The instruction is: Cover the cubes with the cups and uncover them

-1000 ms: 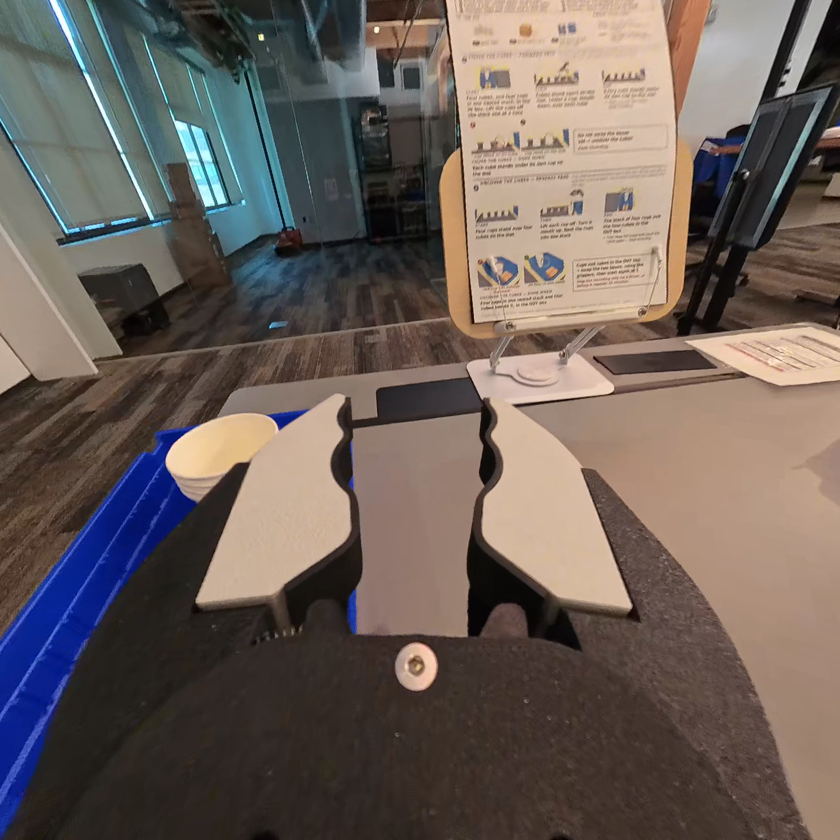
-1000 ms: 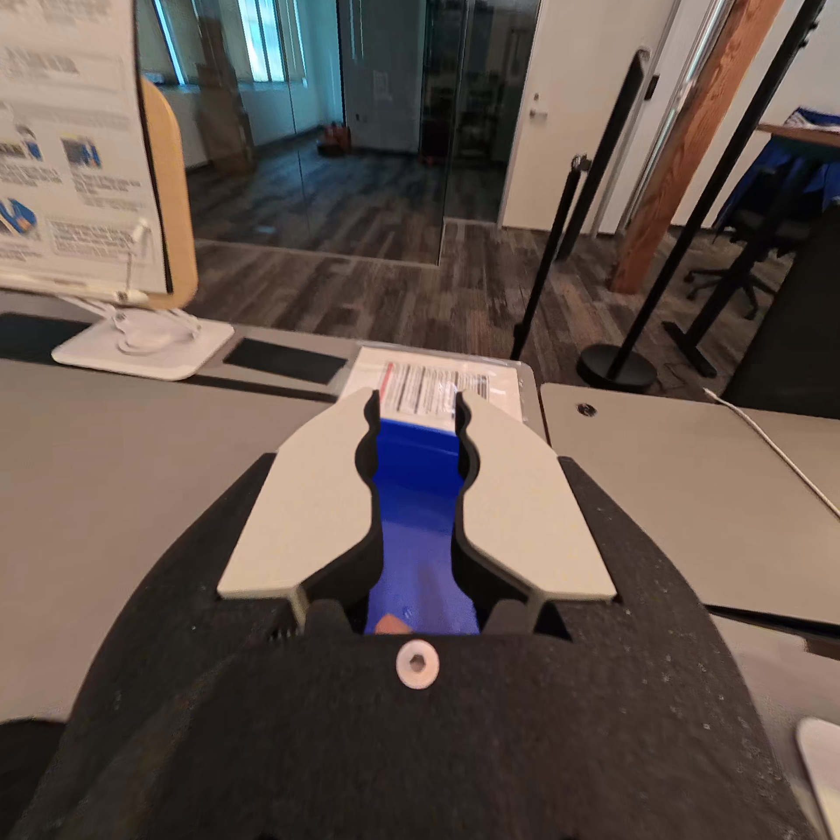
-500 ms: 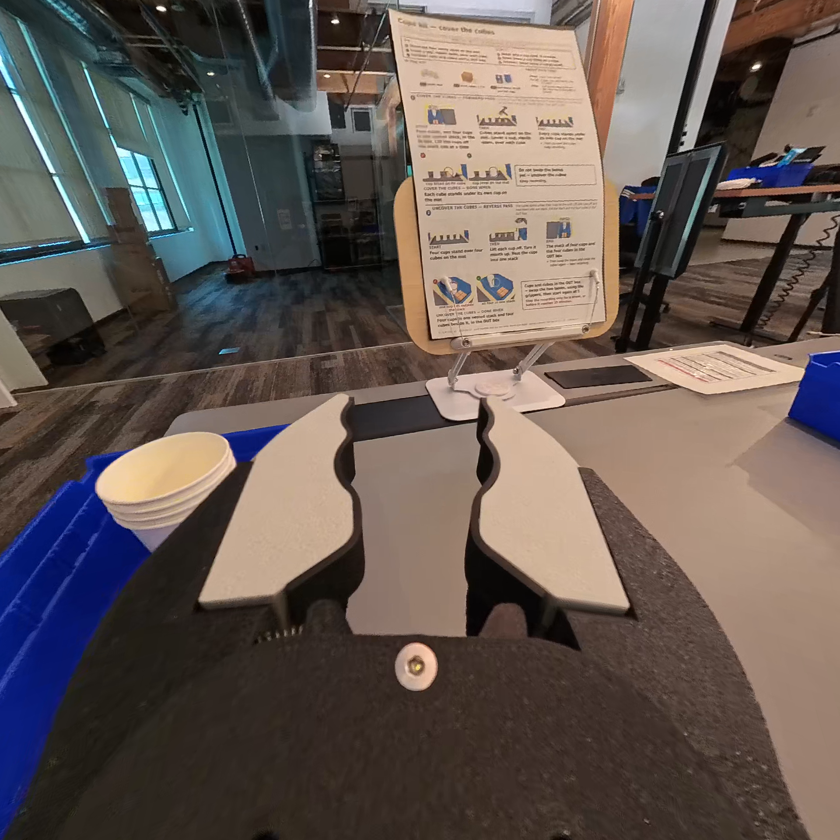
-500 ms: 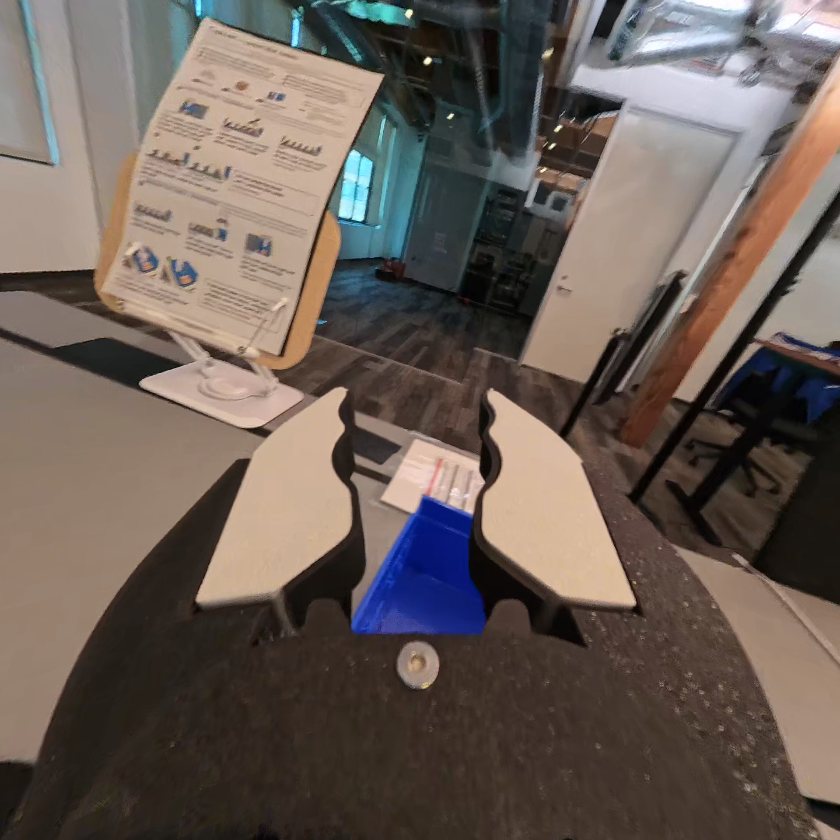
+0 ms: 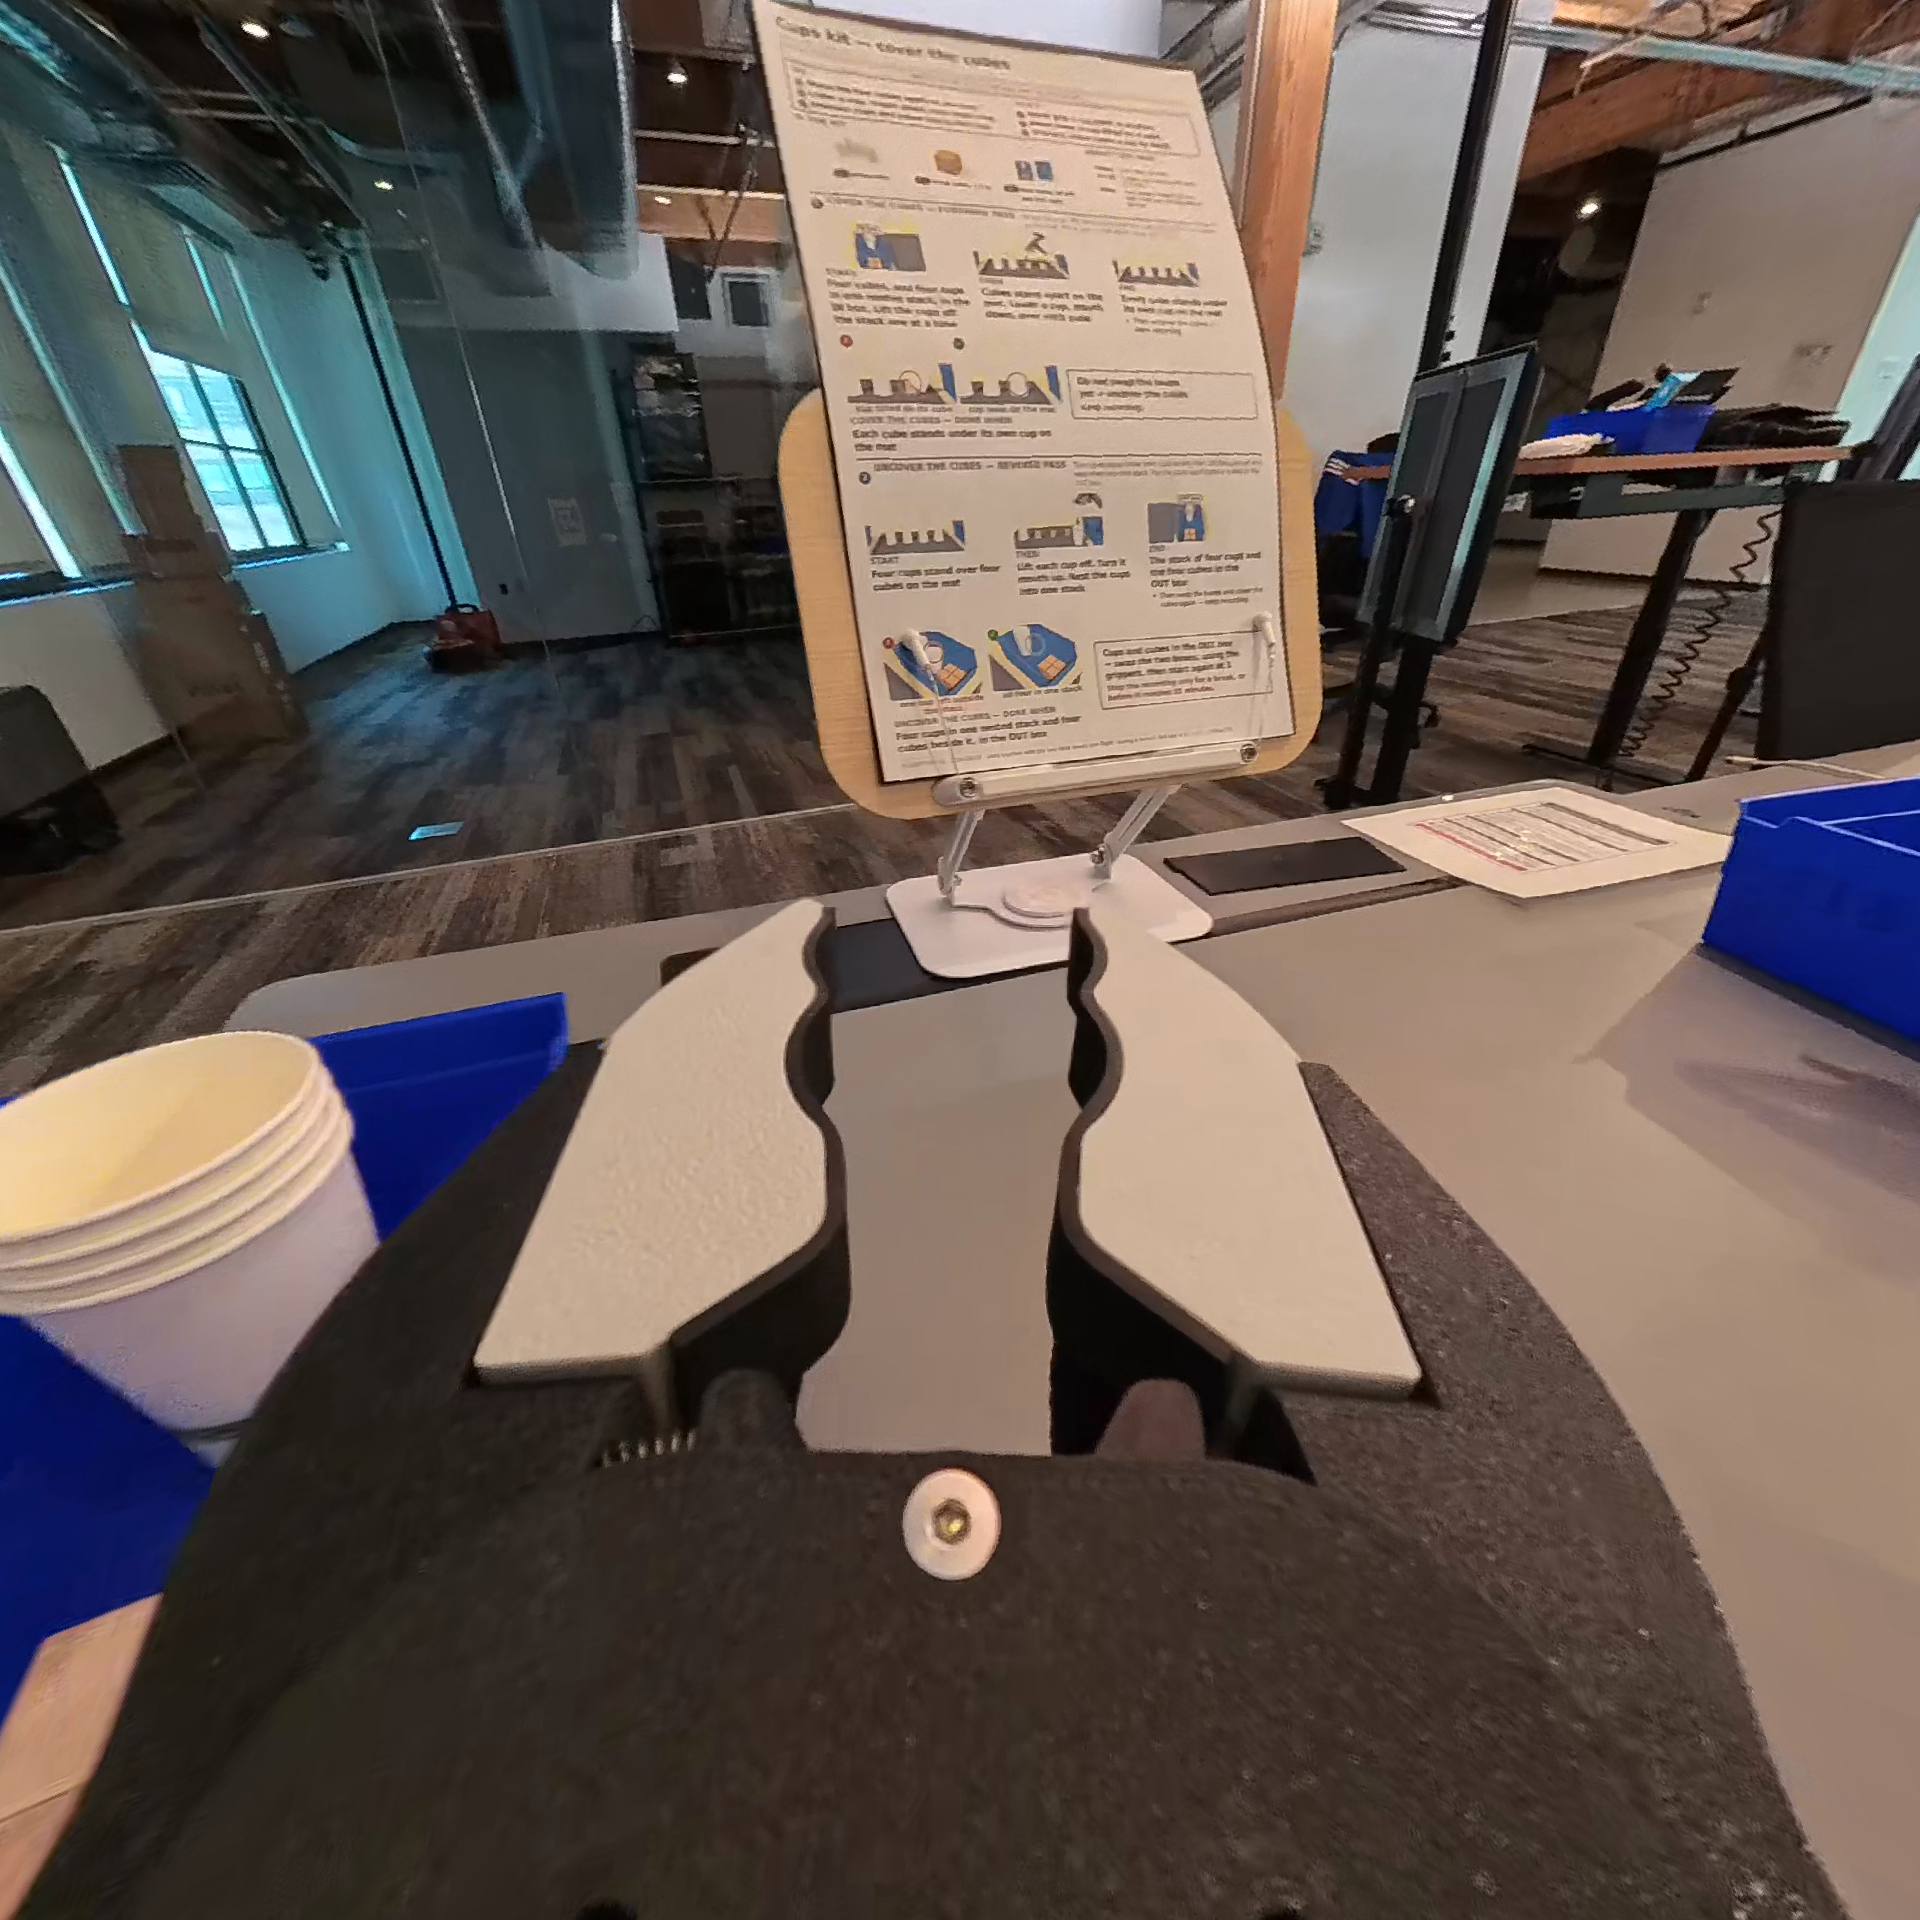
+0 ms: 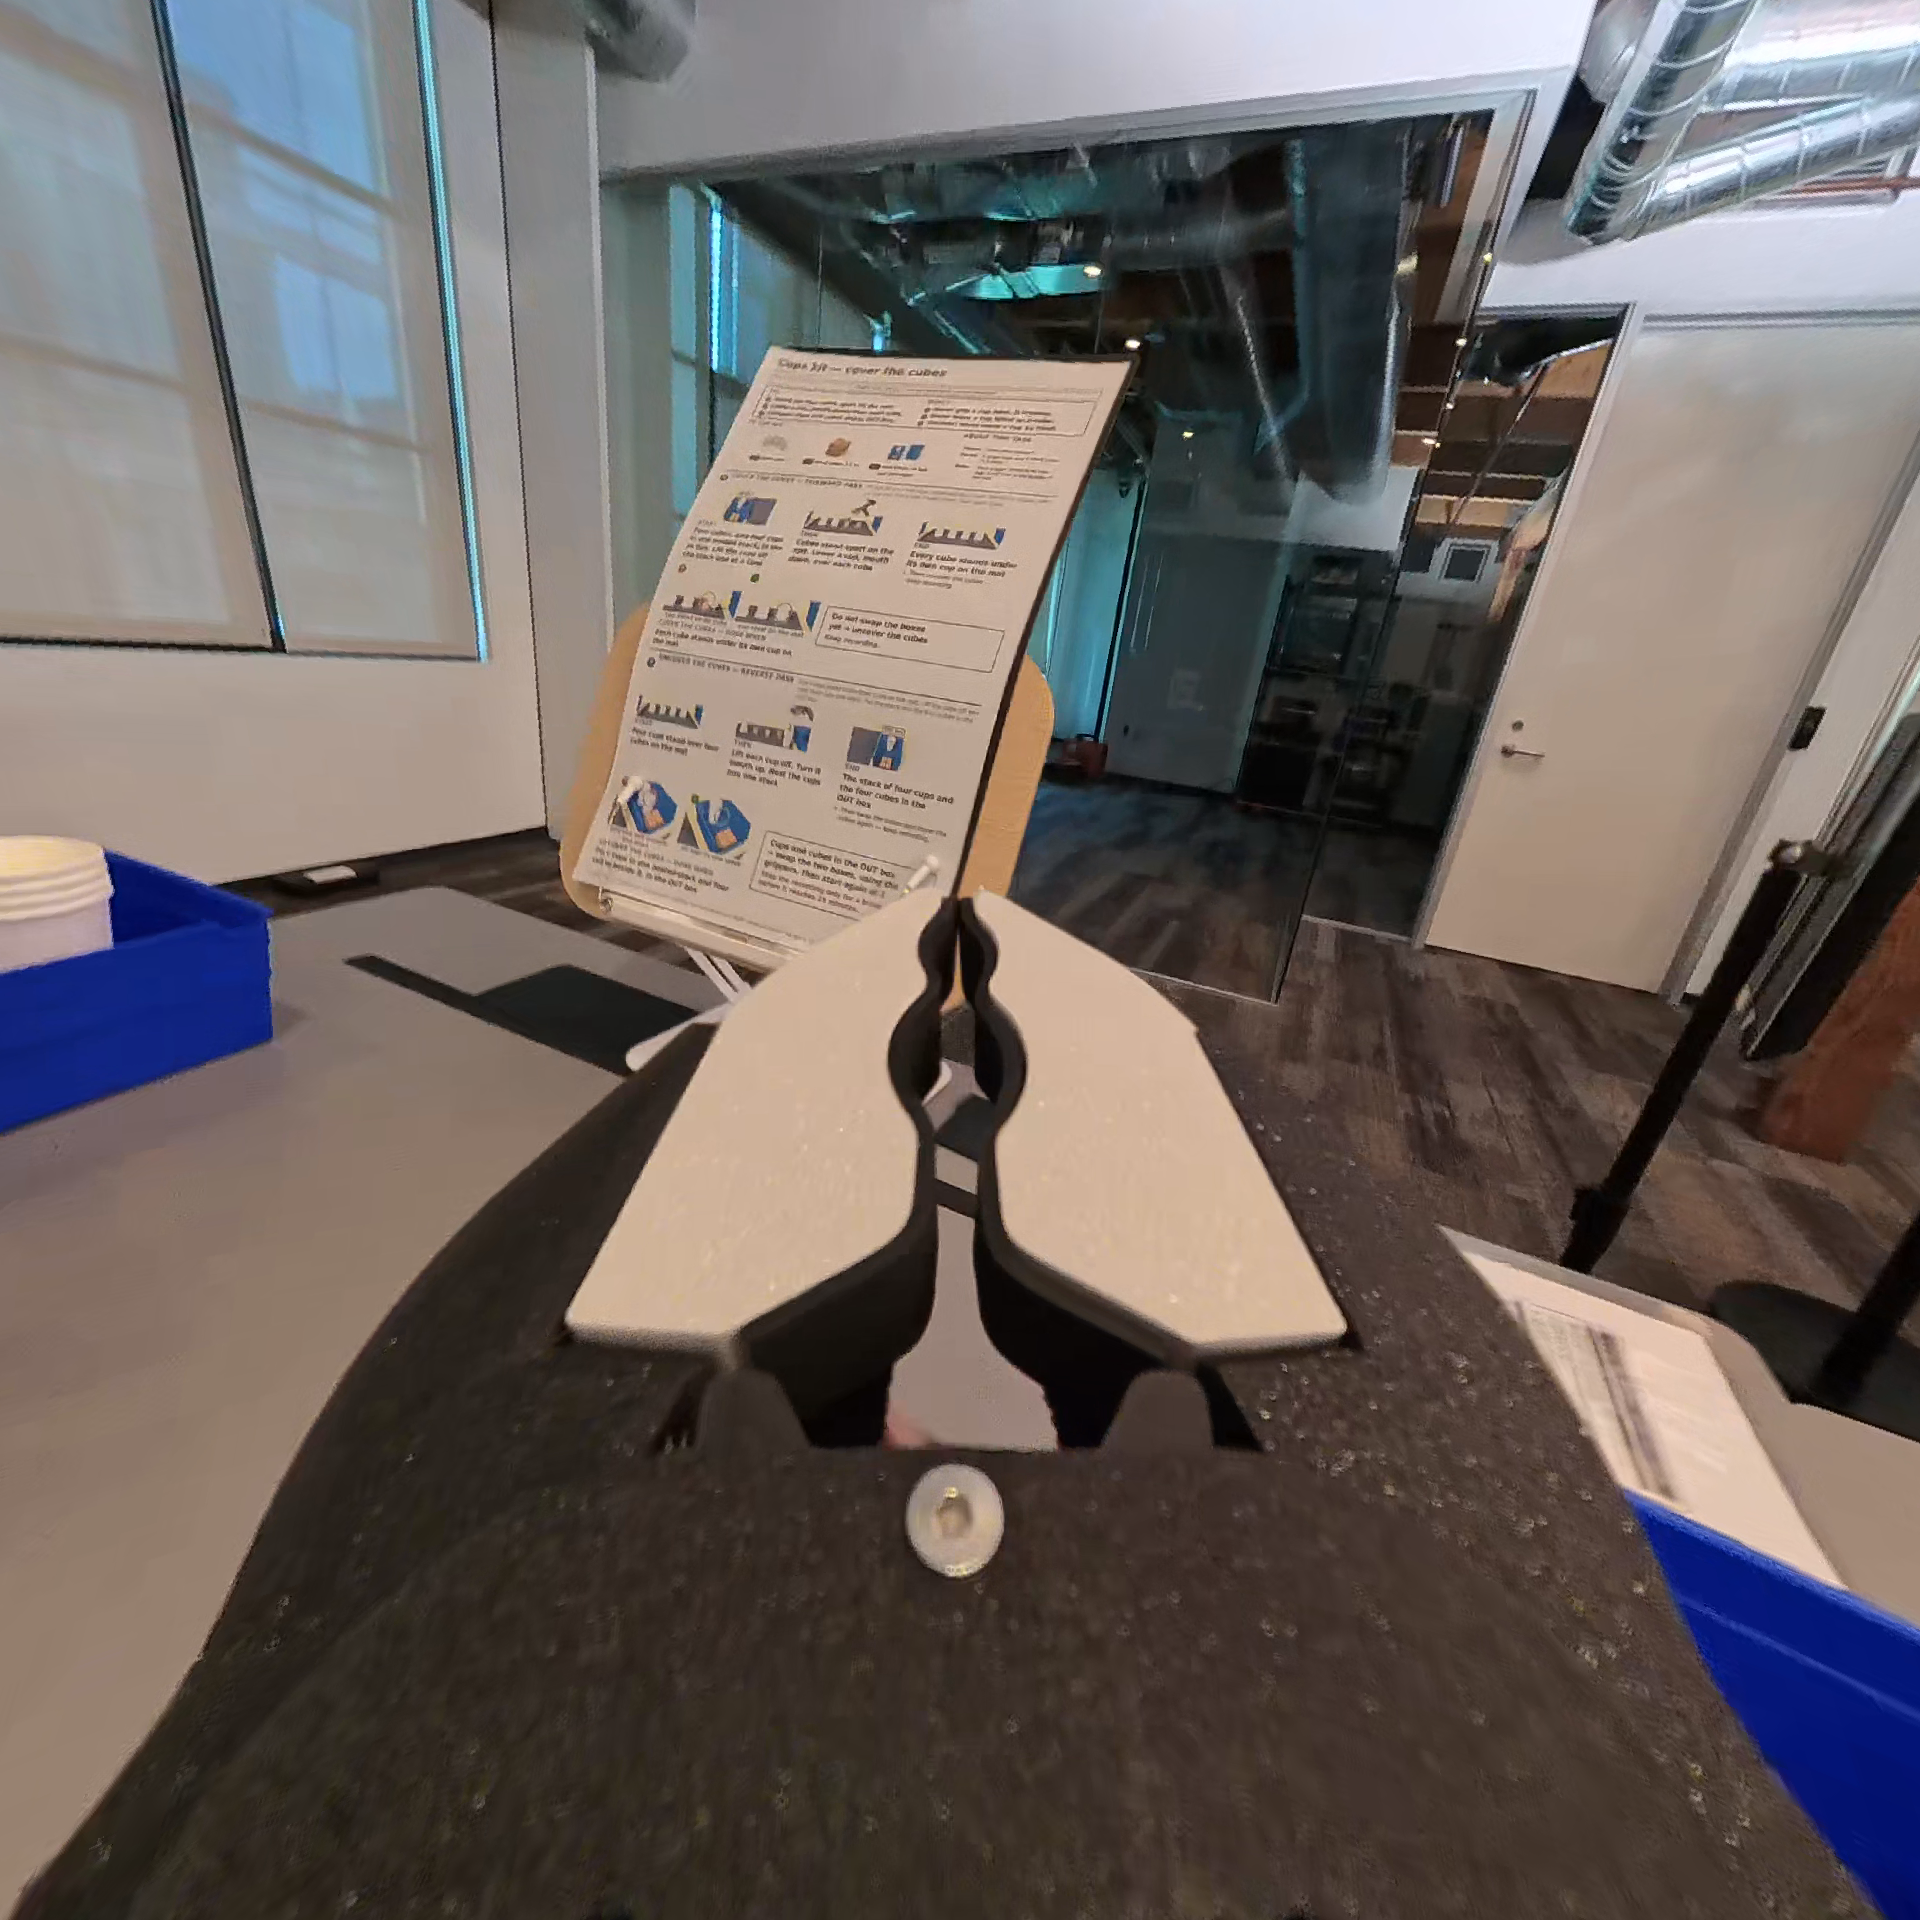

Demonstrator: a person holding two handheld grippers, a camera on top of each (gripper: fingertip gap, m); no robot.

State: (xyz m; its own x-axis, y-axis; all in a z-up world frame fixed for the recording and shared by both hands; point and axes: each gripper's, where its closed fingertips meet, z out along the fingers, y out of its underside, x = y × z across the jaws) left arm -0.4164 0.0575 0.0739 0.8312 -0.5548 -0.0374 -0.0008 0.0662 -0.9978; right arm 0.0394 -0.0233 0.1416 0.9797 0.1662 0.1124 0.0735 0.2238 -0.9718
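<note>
A nested stack of white paper cups (image 5: 156,1216) stands mouth up in a blue bin (image 5: 436,1091) at the left of the grey table. A wooden cube (image 5: 62,1704) shows partly at the lower left edge, beside the cups. My left gripper (image 5: 948,935) is open and empty, just right of the cups, above the table. My right gripper (image 6: 956,914) is shut and empty, raised over the table's right side. The cup stack (image 6: 52,894) and its bin (image 6: 135,997) also show far left in the right wrist view.
An instruction sheet on a wooden stand (image 5: 1039,468) with a white base (image 5: 1039,914) stands at the table's back edge. A second blue bin (image 5: 1829,914) sits at the right, also at the right wrist view's lower right (image 6: 1808,1683). A paper sheet (image 5: 1527,842) lies behind it.
My right gripper rose out of the right blue bin, swung left toward the stand and closed. My left gripper moved back and lower, so the cup stack now sits closer at its left.
</note>
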